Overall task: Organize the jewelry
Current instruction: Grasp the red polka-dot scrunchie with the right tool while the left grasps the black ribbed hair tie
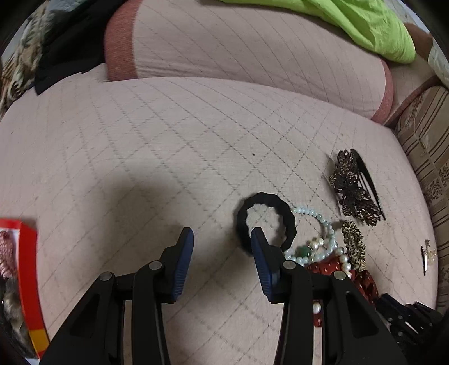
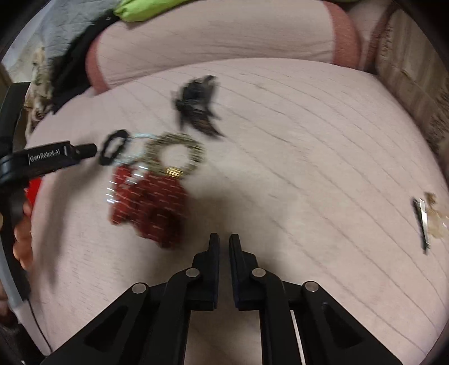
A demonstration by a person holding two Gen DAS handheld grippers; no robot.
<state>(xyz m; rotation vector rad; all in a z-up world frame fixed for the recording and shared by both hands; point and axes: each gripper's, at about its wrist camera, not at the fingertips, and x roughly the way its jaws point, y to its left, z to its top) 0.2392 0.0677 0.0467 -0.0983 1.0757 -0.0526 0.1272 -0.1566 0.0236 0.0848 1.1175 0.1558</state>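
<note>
My left gripper [image 1: 221, 235] is open over the pink quilted bed. Its right finger [image 1: 259, 247] overlaps a black scrunchie [image 1: 266, 205]. Beside that lie a pale bead bracelet [image 1: 322, 221], a leopard-print scrunchie [image 1: 353, 244], a red dotted scrunchie [image 1: 364, 280] and a bronze leaf hair comb [image 1: 353, 188]. A small clip [image 1: 428, 254] lies at the far right. My right gripper [image 2: 224, 240] is shut and empty above the bed, right of the red scrunchie [image 2: 148, 202]. The blurred right wrist view also shows the left gripper [image 2: 92, 150] at the black scrunchie [image 2: 113, 146], the leopard scrunchie [image 2: 174, 154], the comb [image 2: 196, 106] and the clip [image 2: 423, 221].
A red box [image 1: 28, 269] holding other hair pieces sits at the left edge. A long pink bolster [image 1: 238, 47] lies across the back with a green cloth [image 1: 364, 25] on it. Black clothing [image 1: 67, 42] lies at the back left. A striped cushion [image 1: 426, 157] borders the right side.
</note>
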